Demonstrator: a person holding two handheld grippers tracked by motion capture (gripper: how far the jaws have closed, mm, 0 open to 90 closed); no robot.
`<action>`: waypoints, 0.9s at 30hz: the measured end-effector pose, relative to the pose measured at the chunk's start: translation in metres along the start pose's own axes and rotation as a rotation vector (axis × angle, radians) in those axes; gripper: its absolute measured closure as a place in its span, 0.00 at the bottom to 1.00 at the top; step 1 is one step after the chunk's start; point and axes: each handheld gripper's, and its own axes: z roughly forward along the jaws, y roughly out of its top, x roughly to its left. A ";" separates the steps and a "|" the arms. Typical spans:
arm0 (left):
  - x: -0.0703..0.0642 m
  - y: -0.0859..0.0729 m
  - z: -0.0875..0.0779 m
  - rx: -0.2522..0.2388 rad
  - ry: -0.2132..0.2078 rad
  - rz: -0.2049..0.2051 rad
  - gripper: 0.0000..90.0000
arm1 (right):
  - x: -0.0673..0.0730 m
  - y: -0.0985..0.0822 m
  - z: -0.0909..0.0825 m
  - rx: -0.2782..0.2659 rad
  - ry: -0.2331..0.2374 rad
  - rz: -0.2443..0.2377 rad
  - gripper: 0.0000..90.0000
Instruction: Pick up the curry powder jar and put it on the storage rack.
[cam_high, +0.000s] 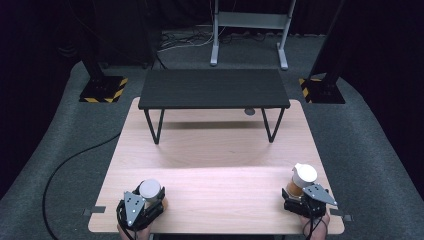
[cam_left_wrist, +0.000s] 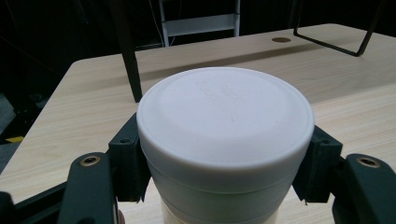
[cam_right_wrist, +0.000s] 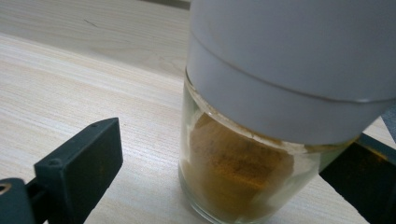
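A jar with a flat white lid (cam_high: 150, 188) (cam_left_wrist: 224, 116) stands upright at the near left of the light wooden table (cam_high: 210, 150). My left gripper (cam_high: 149, 199) (cam_left_wrist: 224, 175) is shut on it, its black pads (cam_left_wrist: 128, 163) pressing on both sides just under the lid. At the near right stands a glass jar of orange-brown powder (cam_high: 302, 179) (cam_right_wrist: 238, 172) with a white cap. My right gripper (cam_high: 299, 194) (cam_right_wrist: 219, 170) has this jar between its jaws. Its left pad (cam_right_wrist: 81, 161) stands clear of the glass, so the gripper is open.
A low black bench (cam_high: 214, 88) on thin metal legs stands across the table's far half. A round grommet (cam_high: 250, 111) sits under its right side. Beyond the table are striped stand bases (cam_high: 104, 89), a white frame (cam_high: 248, 30) and a floor cable (cam_high: 70, 162).
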 end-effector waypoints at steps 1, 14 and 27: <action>0.000 0.000 0.000 0.000 -0.001 -0.003 0.38 | 0.000 0.000 0.000 -0.001 0.000 0.000 0.01; 0.001 0.008 -0.002 -0.011 -0.002 0.008 0.38 | 0.001 0.001 0.000 0.003 -0.001 -0.002 0.01; 0.002 0.020 0.002 -0.017 -0.019 0.017 0.37 | 0.001 0.001 0.001 0.008 -0.003 -0.004 0.01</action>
